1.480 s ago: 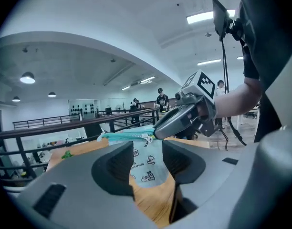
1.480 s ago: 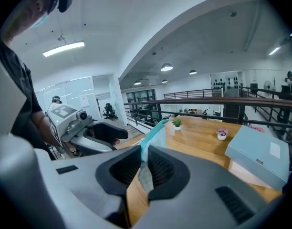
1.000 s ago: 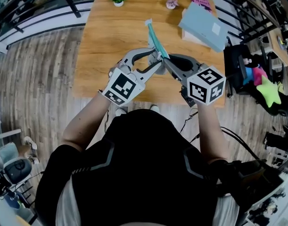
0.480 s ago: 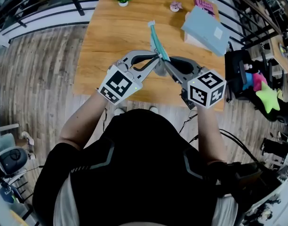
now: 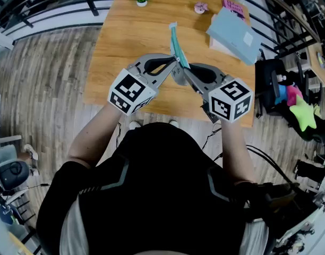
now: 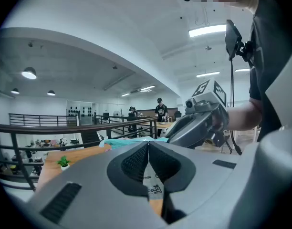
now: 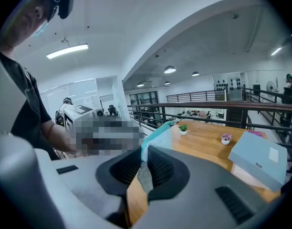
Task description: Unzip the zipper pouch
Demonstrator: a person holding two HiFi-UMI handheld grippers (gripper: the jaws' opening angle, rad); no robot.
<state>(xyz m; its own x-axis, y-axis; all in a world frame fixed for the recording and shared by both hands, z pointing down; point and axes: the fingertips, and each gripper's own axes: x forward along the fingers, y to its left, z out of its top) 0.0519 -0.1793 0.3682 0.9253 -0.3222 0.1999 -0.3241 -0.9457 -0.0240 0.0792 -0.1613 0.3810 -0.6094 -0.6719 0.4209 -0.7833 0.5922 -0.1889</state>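
A teal fabric zipper pouch is seen over an orange-brown wooden table. Black-and-white markers are borne by the grey left gripper and right gripper.

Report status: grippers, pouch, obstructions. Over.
Left gripper just closed on near end of zipper pouch. Right gripper shut on it too. Pouch held above the table; zipper state unclear. Nothing in the way.

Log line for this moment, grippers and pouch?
left gripper: just closed, shut on zipper pouch | right gripper: shut on zipper pouch | zipper pouch: lifted over wooden table | unzipping: cannot tell
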